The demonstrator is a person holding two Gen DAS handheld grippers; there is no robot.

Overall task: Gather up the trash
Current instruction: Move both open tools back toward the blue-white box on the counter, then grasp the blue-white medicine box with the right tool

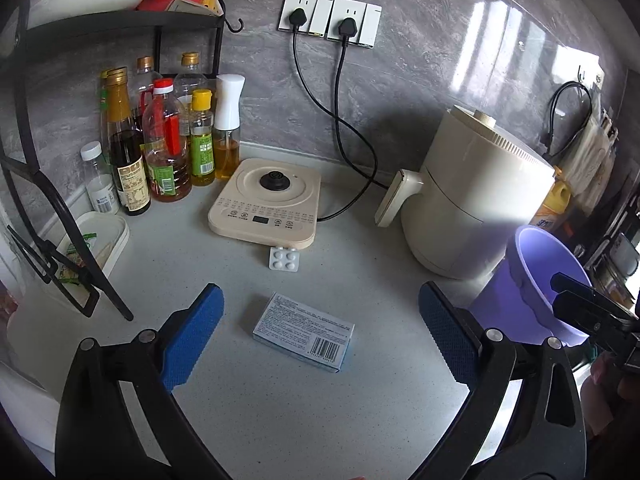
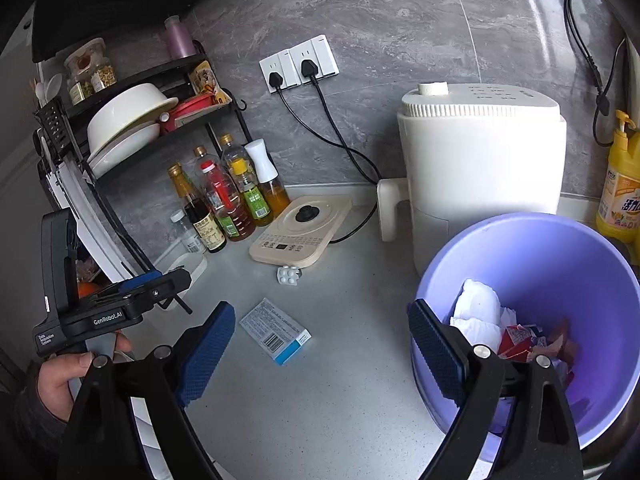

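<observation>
A light-blue medicine box with a barcode lies flat on the grey counter. A small white blister pack rests against the front of a beige hotplate. My left gripper is open just above the box, which sits in line with the gap between its blue pads. My right gripper is open and holds nothing; its right finger overlaps the near rim of a purple bin. Inside the bin lie white tissue and red wrappers. A hand holds the left gripper's body.
A white air fryer stands behind the bin. The beige hotplate and several oil bottles fill the back left under a black dish rack. Two cords run from the wall sockets. A yellow detergent bottle is at the far right.
</observation>
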